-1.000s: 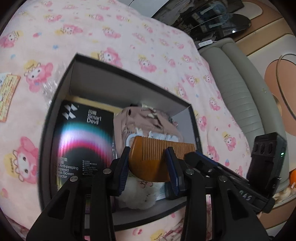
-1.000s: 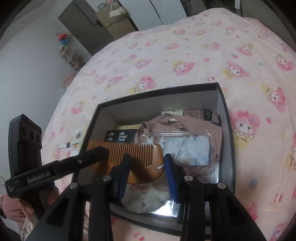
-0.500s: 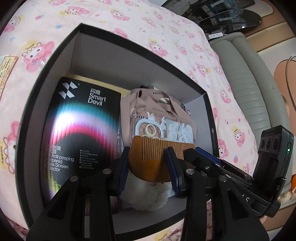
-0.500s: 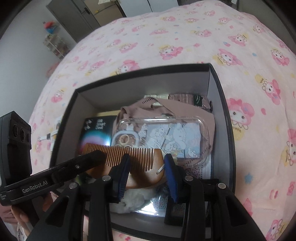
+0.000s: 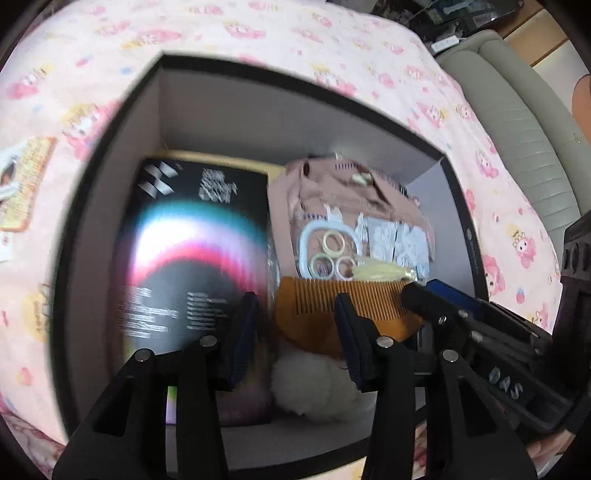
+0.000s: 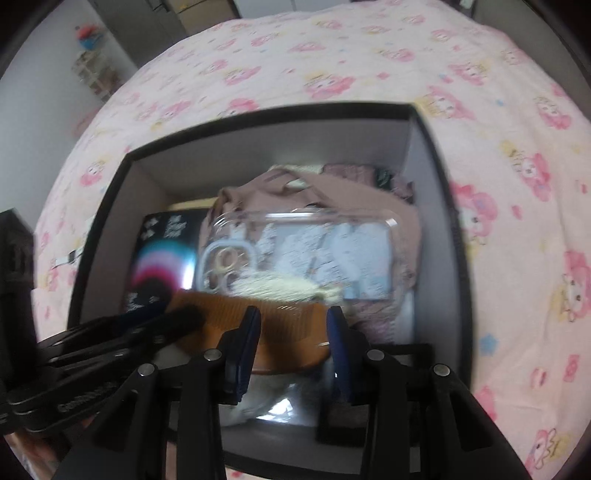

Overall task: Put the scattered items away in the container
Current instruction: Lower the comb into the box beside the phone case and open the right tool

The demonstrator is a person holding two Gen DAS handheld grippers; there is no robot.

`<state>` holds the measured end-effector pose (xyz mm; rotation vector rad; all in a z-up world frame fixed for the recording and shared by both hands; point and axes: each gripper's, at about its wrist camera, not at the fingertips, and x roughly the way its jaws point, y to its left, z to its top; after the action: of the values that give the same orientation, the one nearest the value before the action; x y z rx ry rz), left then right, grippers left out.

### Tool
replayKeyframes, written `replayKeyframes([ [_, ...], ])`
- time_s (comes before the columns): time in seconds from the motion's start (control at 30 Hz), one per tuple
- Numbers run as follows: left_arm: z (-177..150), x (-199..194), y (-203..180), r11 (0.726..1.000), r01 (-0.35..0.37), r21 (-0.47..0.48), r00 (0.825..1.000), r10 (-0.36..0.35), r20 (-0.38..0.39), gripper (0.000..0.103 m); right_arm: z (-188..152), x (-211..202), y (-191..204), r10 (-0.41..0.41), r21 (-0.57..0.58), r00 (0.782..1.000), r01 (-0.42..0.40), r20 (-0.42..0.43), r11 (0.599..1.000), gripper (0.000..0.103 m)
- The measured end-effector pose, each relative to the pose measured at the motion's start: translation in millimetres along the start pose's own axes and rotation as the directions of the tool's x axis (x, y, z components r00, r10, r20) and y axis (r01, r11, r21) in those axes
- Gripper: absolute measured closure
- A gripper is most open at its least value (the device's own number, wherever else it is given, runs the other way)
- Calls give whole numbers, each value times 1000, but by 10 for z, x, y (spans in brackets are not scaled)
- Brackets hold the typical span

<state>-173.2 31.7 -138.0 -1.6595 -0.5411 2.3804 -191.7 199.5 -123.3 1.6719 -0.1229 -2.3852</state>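
Note:
A brown wooden comb (image 5: 321,306) hangs low inside the black box (image 5: 295,79), above a white fluffy item (image 5: 314,384). My left gripper (image 5: 295,328) has the comb between its jaws, which are opening; a gap shows at its left pad. My right gripper (image 6: 293,332) is shut on the comb (image 6: 288,328) at its other end. In the box (image 6: 273,110) lie a black screen-protector pack (image 5: 192,258), a clear phone case (image 6: 314,251) on pinkish-brown cloth (image 5: 351,192), and a cream tassel (image 5: 376,273).
The box sits on a pink cartoon-print bedsheet (image 6: 332,66). A small orange card (image 5: 22,188) lies on the sheet left of the box. A grey padded edge (image 5: 517,122) borders the bed on the right. A dark cabinet (image 6: 122,22) stands beyond the bed.
Both grippers have sunk with the comb deeper into the box. The left jaws have spread, and a gap has appeared between the left pad and the comb.

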Motion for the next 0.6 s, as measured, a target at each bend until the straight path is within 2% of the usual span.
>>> replayKeyframes([
  [0.07, -14, -107, 18, 1000, 23, -2, 998, -23, 55, 56, 13, -53, -33, -26, 9, 999, 26, 33, 1000, 70],
  [0.2, -32, -143, -10, 997, -70, 30, 993, 67, 98, 56, 43, -56, -43, -25, 18, 999, 24, 41, 1000, 70],
  [0.3, -37, -57, -19, 992, -115, 45, 992, 113, 50, 56, 38, 21, 2, -31, -4, 999, 32, 11, 999, 69],
  [0.37, -15, 53, -9, 979, -193, 63, 981, 193, 1, 55, 17, 73, 10, -13, -9, 1000, 12, -23, 1000, 69],
  [0.4, -22, 70, -14, 975, -209, 71, 978, 210, -3, 55, 19, 106, 1, 11, 2, 999, -10, -38, 1000, 69],
  [0.5, -36, -4, -9, 975, -206, 79, 979, 206, 6, 56, 28, 125, -42, 56, 36, 997, -54, -53, 998, 69],
  [0.6, -34, -140, -17, 984, -158, 79, 986, 154, 59, 56, 21, 65, -39, -16, 21, 1000, 16, -18, 1000, 69],
])
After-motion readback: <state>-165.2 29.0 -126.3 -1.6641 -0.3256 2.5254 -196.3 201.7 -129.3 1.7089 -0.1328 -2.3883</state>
